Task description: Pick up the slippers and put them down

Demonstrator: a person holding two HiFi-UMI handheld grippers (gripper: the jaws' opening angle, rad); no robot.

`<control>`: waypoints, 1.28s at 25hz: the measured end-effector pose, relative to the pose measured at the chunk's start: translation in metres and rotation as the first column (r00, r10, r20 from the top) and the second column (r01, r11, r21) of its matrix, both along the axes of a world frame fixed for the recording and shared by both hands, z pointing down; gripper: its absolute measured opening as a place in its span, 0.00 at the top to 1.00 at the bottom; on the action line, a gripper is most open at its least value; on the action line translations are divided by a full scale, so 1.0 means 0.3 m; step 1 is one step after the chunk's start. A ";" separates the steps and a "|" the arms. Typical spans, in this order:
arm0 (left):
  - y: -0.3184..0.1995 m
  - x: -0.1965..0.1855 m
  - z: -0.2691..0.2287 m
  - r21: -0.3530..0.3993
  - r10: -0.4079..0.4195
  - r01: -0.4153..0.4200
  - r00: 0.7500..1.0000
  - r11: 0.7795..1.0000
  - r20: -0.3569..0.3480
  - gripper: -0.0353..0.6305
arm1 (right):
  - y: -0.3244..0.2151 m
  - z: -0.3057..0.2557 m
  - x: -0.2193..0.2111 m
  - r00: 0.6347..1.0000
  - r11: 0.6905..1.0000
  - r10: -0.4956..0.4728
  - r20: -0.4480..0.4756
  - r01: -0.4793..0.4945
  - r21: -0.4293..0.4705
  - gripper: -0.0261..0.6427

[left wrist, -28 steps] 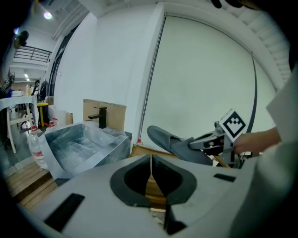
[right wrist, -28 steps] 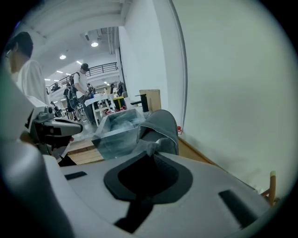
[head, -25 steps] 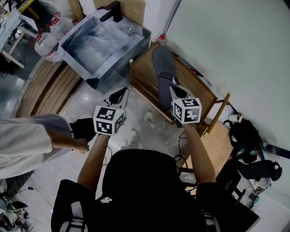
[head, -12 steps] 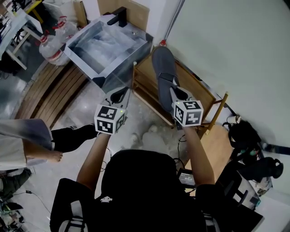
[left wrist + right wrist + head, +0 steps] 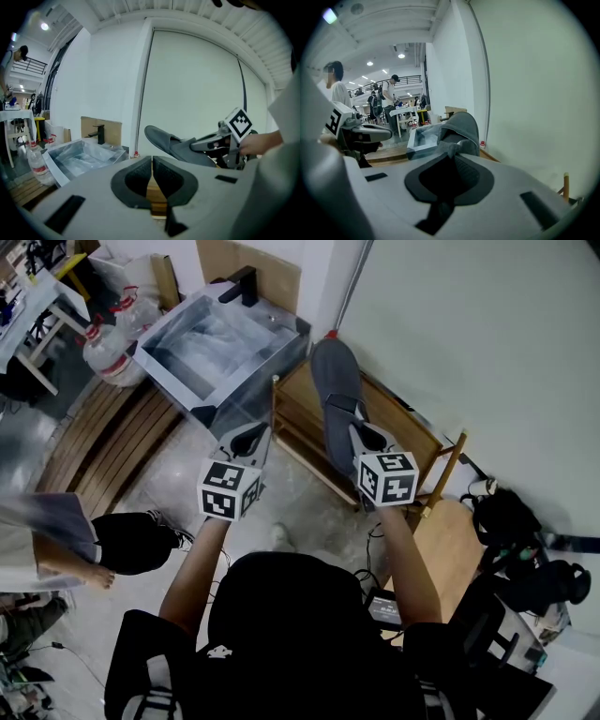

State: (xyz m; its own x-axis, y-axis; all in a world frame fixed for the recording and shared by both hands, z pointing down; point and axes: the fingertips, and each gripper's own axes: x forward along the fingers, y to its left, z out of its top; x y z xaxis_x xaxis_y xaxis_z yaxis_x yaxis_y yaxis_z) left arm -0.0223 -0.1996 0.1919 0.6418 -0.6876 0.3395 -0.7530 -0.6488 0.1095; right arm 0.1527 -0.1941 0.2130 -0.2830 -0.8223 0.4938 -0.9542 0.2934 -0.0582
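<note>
While the right tool [image 5: 364,434] clamps a slipper [image 5: 336,388] over the wooden rack [image 5: 292,395], the left tool [image 5: 246,439] is clenched.

A clear tank [image 5: 220,338] is sitting ahead of the left gripper [image 5: 246,437]; a wooden rack [image 5: 292,399] is standing below the right gripper [image 5: 366,432].

Grey slipper [image 5: 336,390] held aloft at its rear, toe pointing away

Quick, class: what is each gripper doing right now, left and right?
Left gripper: closed, nothing in it.
Right gripper: closed on the grey slipper.
</note>
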 end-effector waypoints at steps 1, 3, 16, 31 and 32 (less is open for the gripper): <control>0.009 0.008 -0.004 0.002 0.001 -0.001 1.000 1.000 -0.001 0.93 | 0.011 -0.005 0.004 1.000 1.000 0.000 0.001 0.000 0.002 0.93; 0.029 0.027 -0.013 0.006 0.004 -0.004 1.000 1.000 -0.003 0.93 | 0.035 -0.015 0.015 1.000 1.000 0.001 0.004 -0.001 0.007 0.93; 0.234 0.127 -0.066 0.024 -0.018 0.018 1.000 1.000 -0.003 0.93 | 0.231 -0.079 0.075 0.999 0.999 -0.046 0.006 0.046 0.027 0.93; 0.515 0.103 -0.087 0.046 -0.092 0.091 0.996 0.995 0.018 0.93 | 0.504 -0.103 0.068 0.995 0.994 -0.094 0.027 0.092 0.057 0.93; 0.535 0.099 -0.086 0.044 -0.098 0.098 0.995 0.994 0.014 0.93 | 0.523 -0.100 0.068 0.995 0.994 -0.094 0.029 0.092 0.057 0.93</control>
